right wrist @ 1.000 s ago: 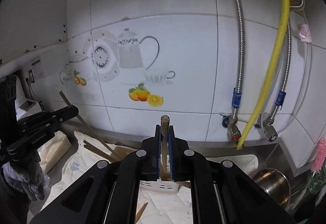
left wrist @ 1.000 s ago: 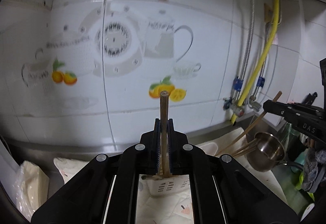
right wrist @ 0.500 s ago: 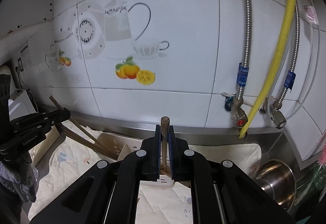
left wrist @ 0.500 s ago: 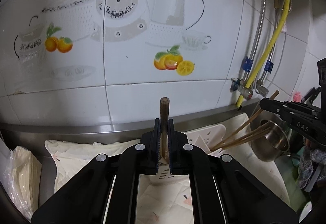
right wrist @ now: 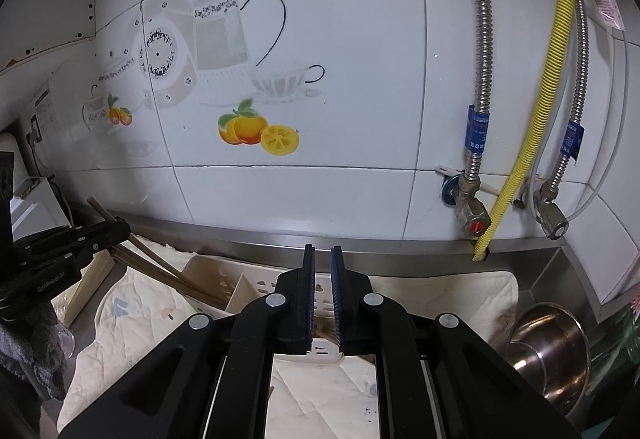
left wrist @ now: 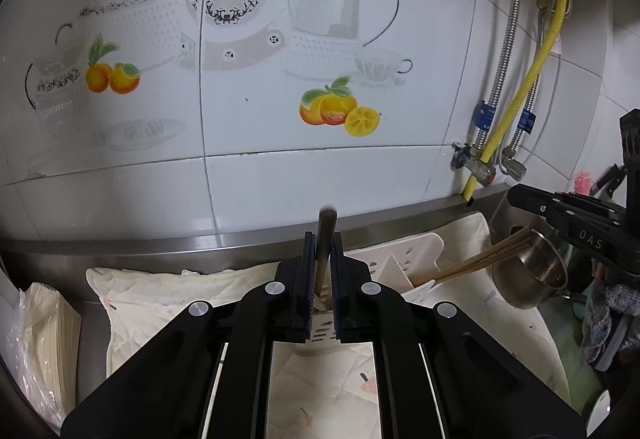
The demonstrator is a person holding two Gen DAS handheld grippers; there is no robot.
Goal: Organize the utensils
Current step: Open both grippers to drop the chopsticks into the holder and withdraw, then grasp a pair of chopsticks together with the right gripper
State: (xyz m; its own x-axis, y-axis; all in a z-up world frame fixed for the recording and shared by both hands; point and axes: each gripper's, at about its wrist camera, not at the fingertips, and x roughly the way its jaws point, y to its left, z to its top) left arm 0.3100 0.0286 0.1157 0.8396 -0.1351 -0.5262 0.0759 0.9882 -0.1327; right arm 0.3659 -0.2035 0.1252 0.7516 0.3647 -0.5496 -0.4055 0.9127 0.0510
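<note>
My left gripper (left wrist: 323, 239) is shut on a brown wooden chopstick (left wrist: 325, 243) that stands upright between its fingers, its lower end over the white plastic utensil holder (left wrist: 404, 259). Several chopsticks (left wrist: 472, 263) lean out of that holder to the right. My right gripper (right wrist: 322, 251) is slightly open and empty above the holder (right wrist: 248, 287); something brown, blurred, shows low between its jaws. The left gripper (right wrist: 68, 251) with its chopstick (right wrist: 100, 207) shows at the left of the right wrist view, and the right gripper (left wrist: 568, 215) at the right of the left wrist view.
The holder sits on a cream quilted cloth (right wrist: 132, 323) over a steel counter. A steel pot (right wrist: 548, 347) stands at the right, against the corner. Steel and yellow hoses (right wrist: 532, 127) with valves hang on the tiled wall. A bag of paper (left wrist: 40, 339) lies far left.
Both grippers came down toward the holder. The chopstick in my right gripper is gone from between its fingers, which have parted a little. The left one still holds its chopstick, now lower.
</note>
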